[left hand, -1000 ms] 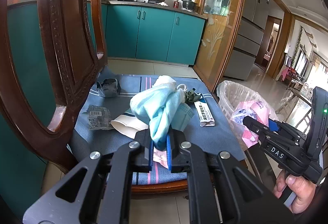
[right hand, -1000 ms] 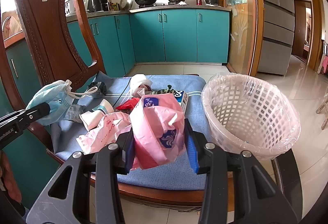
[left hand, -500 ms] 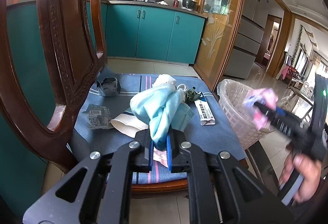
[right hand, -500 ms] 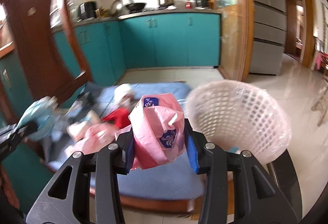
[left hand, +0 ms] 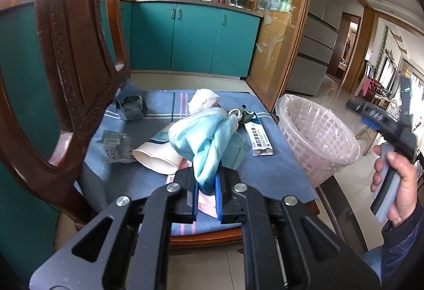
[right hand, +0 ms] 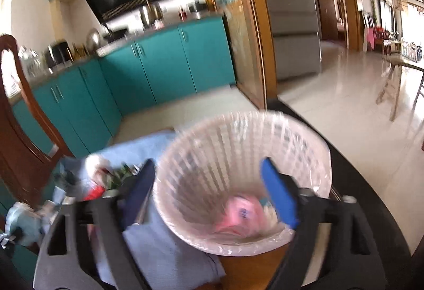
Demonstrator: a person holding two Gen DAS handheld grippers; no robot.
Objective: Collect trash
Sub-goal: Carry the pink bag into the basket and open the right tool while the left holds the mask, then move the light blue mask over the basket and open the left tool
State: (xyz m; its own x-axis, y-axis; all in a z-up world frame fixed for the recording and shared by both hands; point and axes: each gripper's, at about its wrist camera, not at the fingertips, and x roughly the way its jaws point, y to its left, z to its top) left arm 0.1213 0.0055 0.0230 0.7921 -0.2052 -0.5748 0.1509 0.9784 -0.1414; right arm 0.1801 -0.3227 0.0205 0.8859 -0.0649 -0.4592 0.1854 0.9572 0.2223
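Two grippers | left gripper [left hand: 206,193] pinching face mask [left hand: 209,141], long axis upright | right gripper [right hand: 209,189] spread

The left gripper [left hand: 206,193] is clamped on a light blue face mask [left hand: 209,139], its blue-padded fingers [left hand: 195,197] pinching the lower end, and it is held low at the near edge of the chair seat [left hand: 265,170]. The right gripper [right hand: 212,185] has its jaws spread wide with nothing between them, held over the seat's right side. The right hand [left hand: 397,181] wraps its handle.
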